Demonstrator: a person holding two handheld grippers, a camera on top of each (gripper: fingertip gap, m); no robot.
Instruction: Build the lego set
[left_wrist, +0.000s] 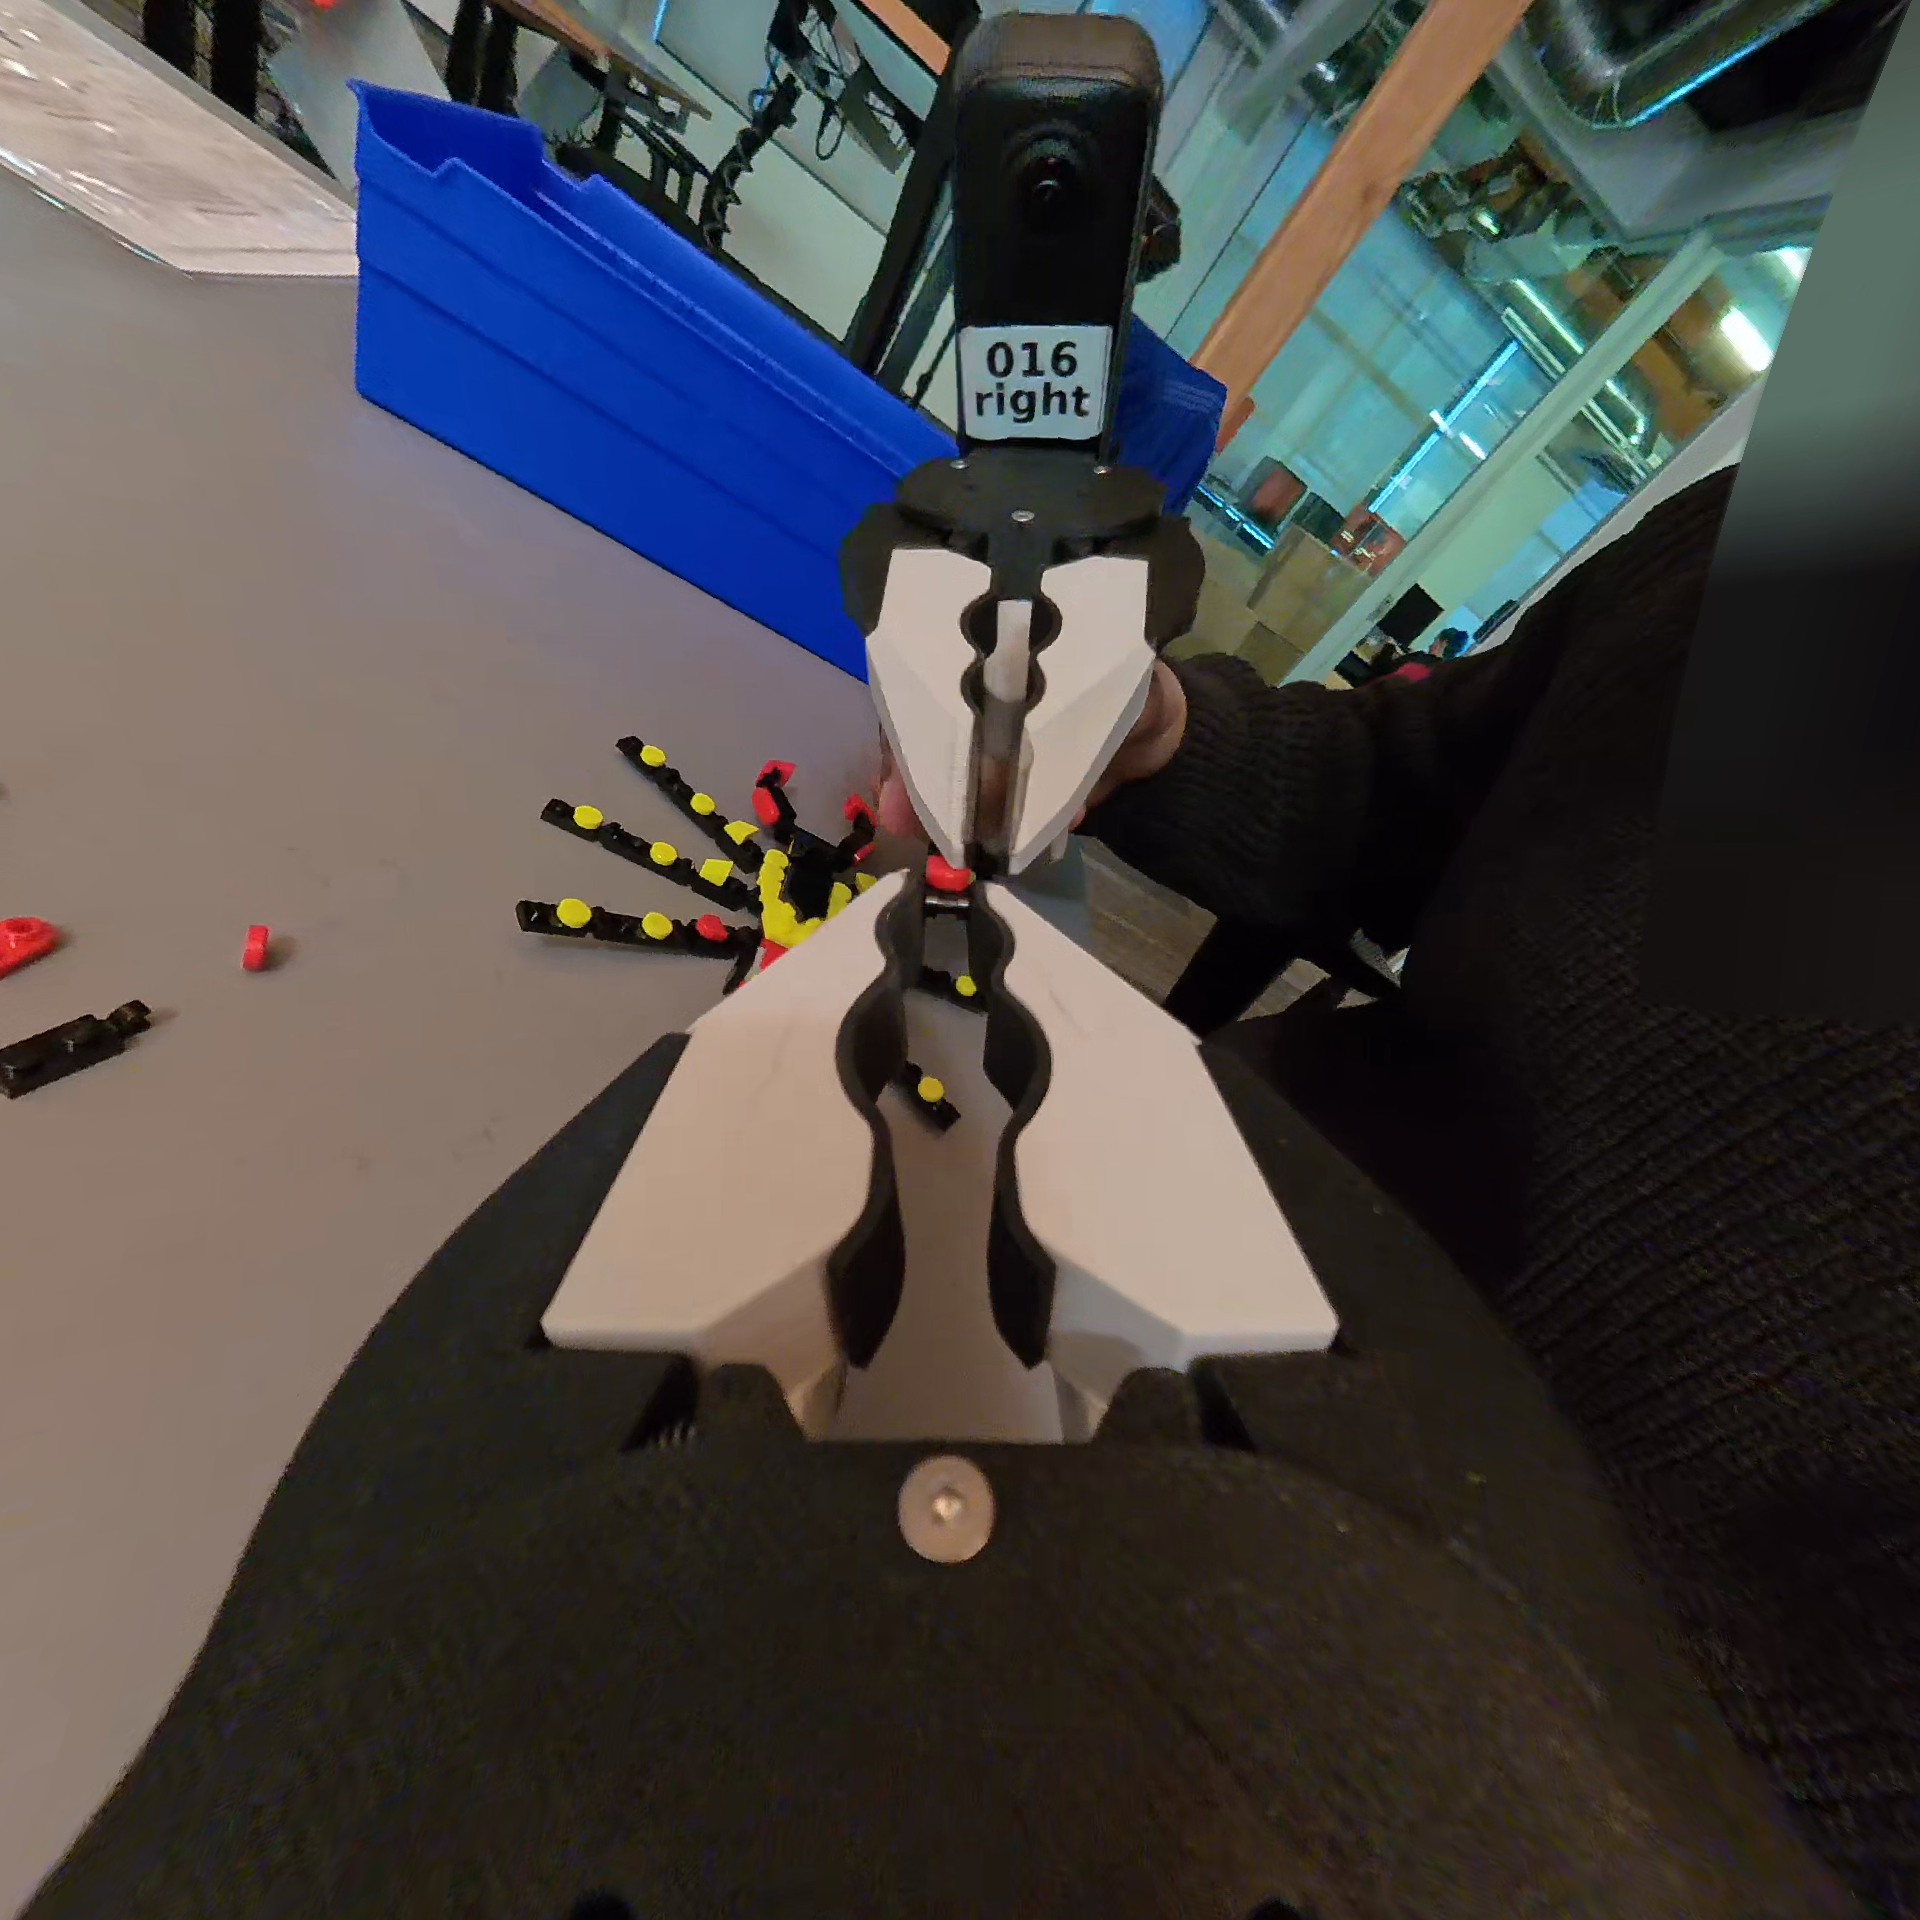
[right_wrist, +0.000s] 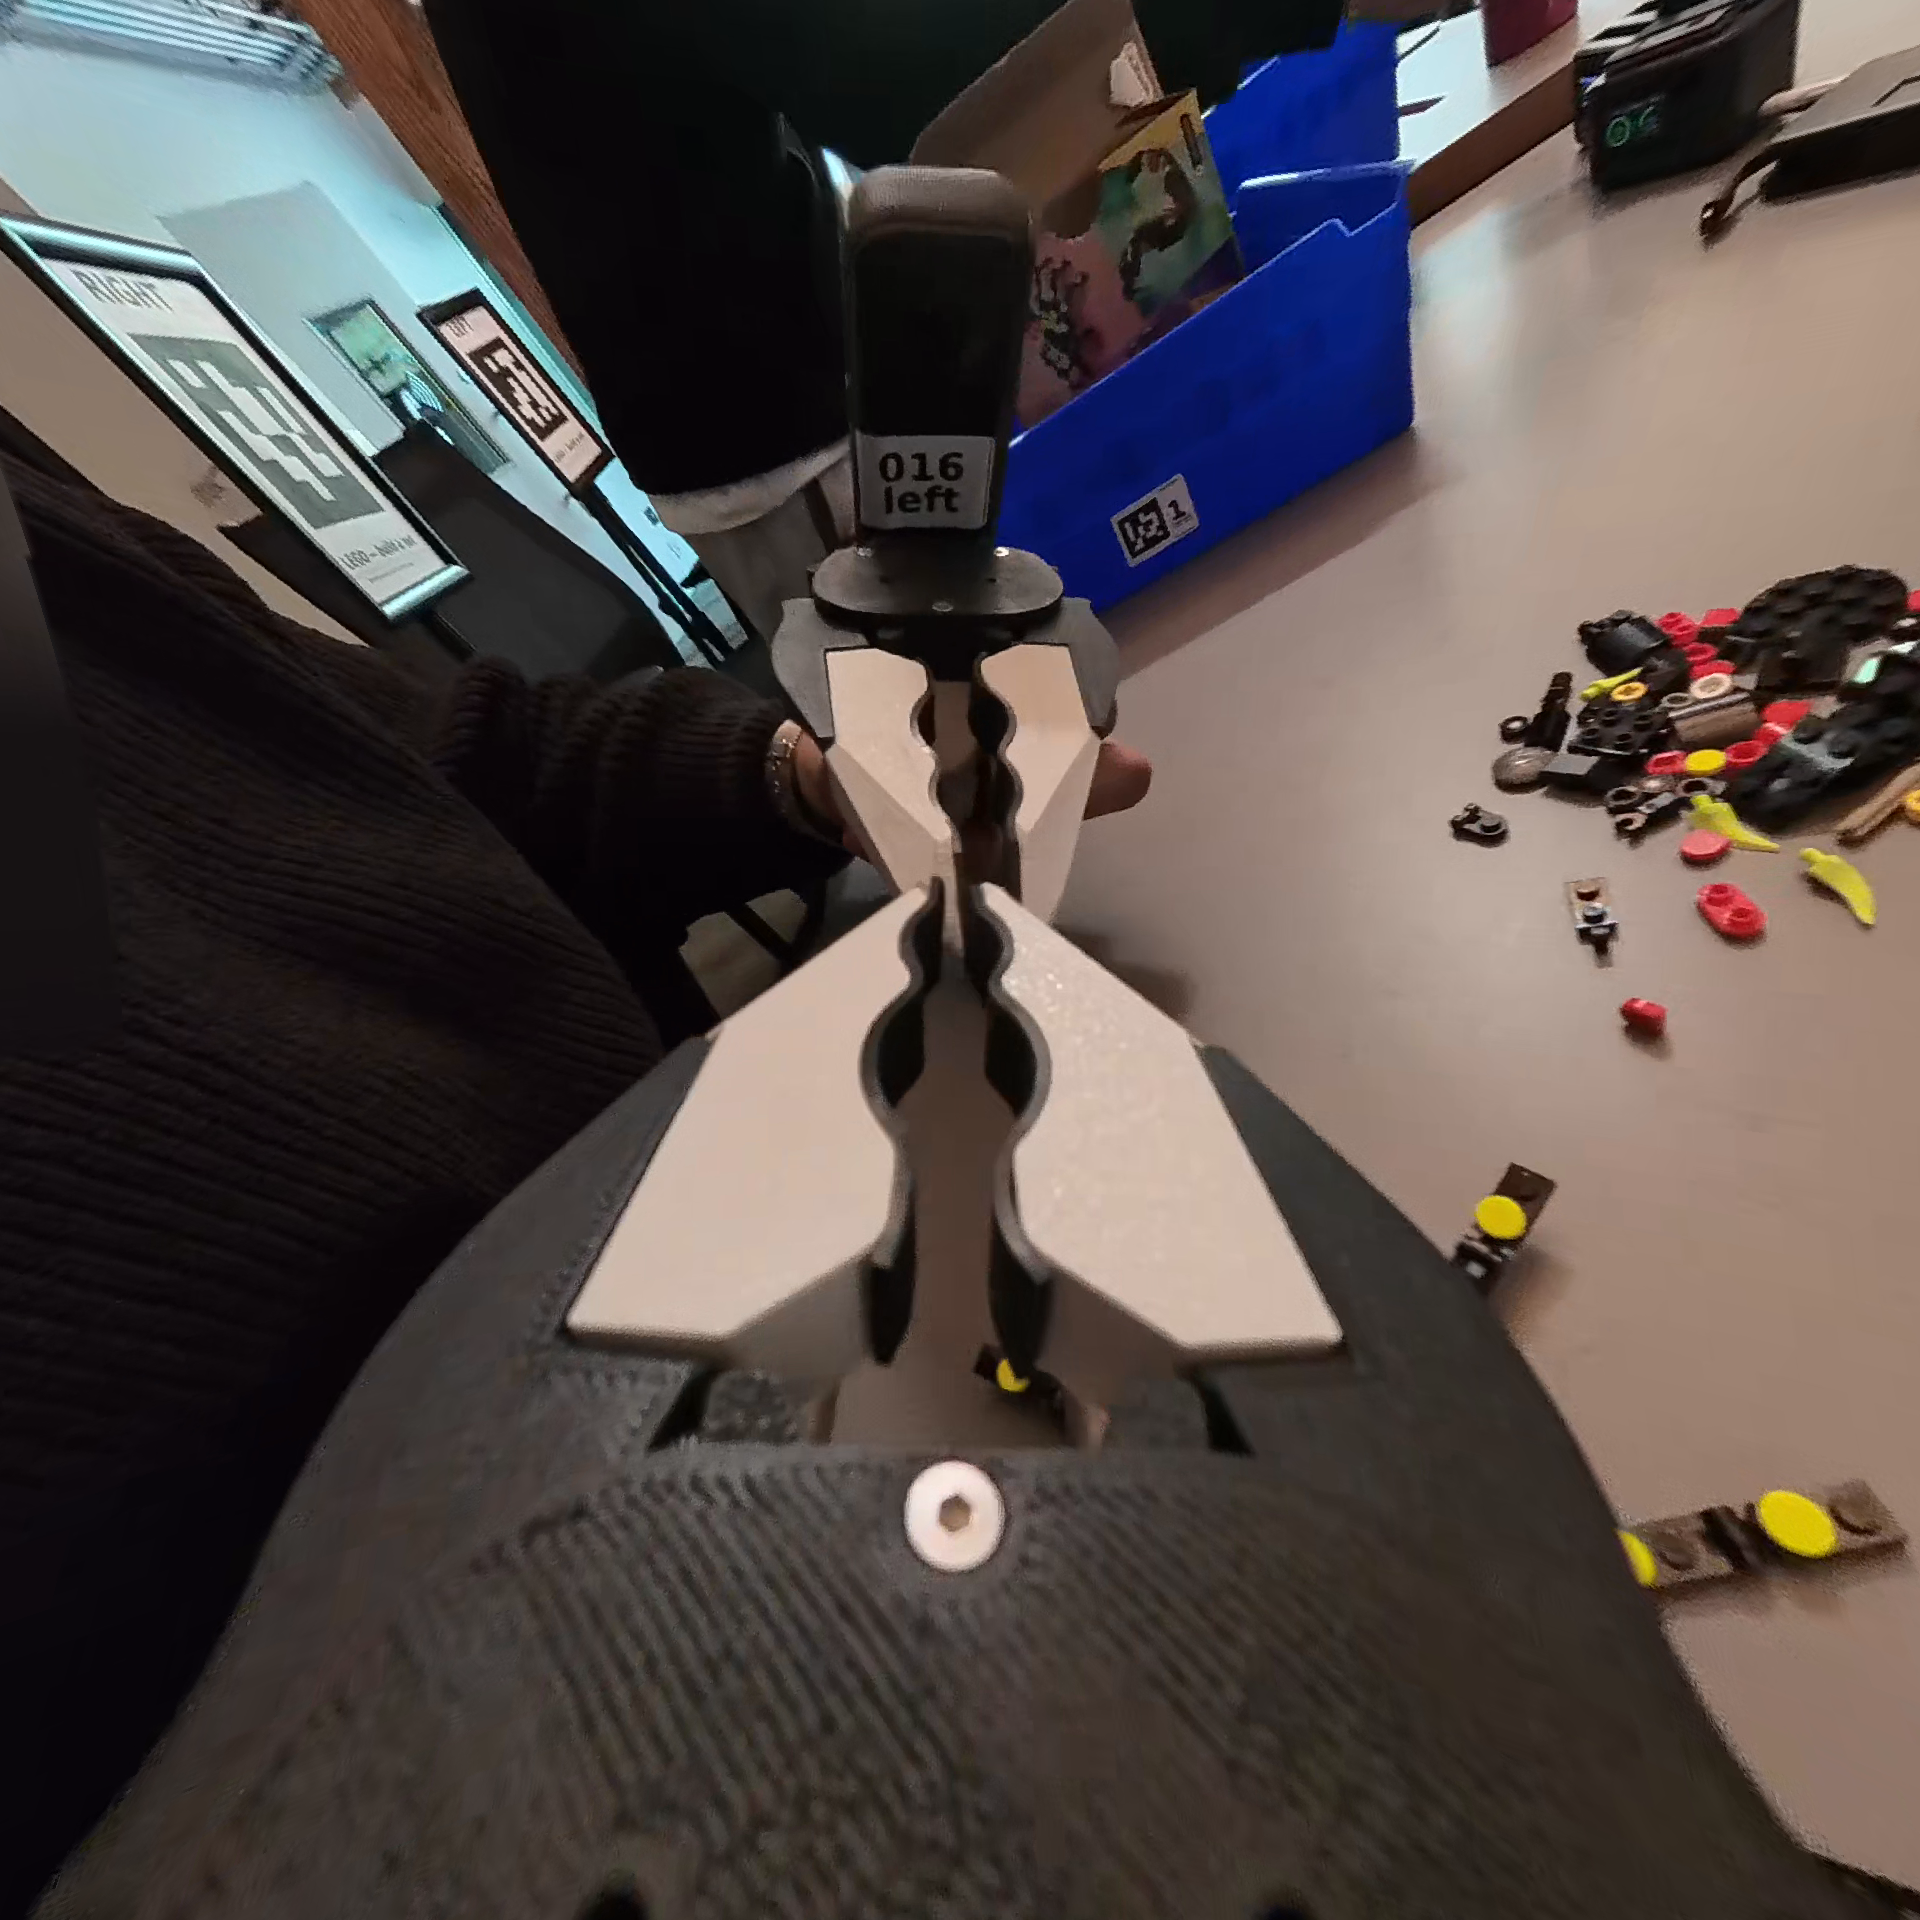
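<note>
1. Left wrist view: the left gripper (left_wrist: 948, 896) points forward over the grey table (left_wrist: 312, 644), and its white fingers (left_wrist: 821, 1049) narrow to tips that pinch a small black piece (left_wrist: 943, 910) with a red cap.
2. The right gripper (left_wrist: 982, 857) faces it tip to tip. Its fingers are pressed nearly together around a thin pale strip that runs up between them, and their tips meet the red cap of the same small piece. A hand (left_wrist: 1143, 727) in a dark knit sleeve holds this gripper.
3. Just left of the two tips lies a fan of black strips with yellow studs (left_wrist: 644, 862) joined to a yellow and red cluster. Farther toward the left edge of the table lie a loose red brick (left_wrist: 256, 948), another red part (left_wrist: 23, 940) and a black plate (left_wrist: 73, 1047).
4. A blue bin (left_wrist: 623, 384) stands on the far side of the table, behind the right gripper.
5. Right wrist view: the right gripper (right_wrist: 954, 920) has its tips nearly closed; what they grip is too dark and thin to tell. The left gripper (right_wrist: 971, 857) meets it head on, held by a hand (right_wrist: 1117, 774) at the table's near edge.
6. To the right, a pile of black, red and yellow parts (right_wrist: 1745, 717) lies on the table, well apart from the grippers. A red brick (right_wrist: 1643, 1016) and black plates with yellow studs (right_wrist: 1766, 1532) lie nearer the camera.
7. A blue bin (right_wrist: 1236, 416) holding a printed booklet stands at the far side.
</note>
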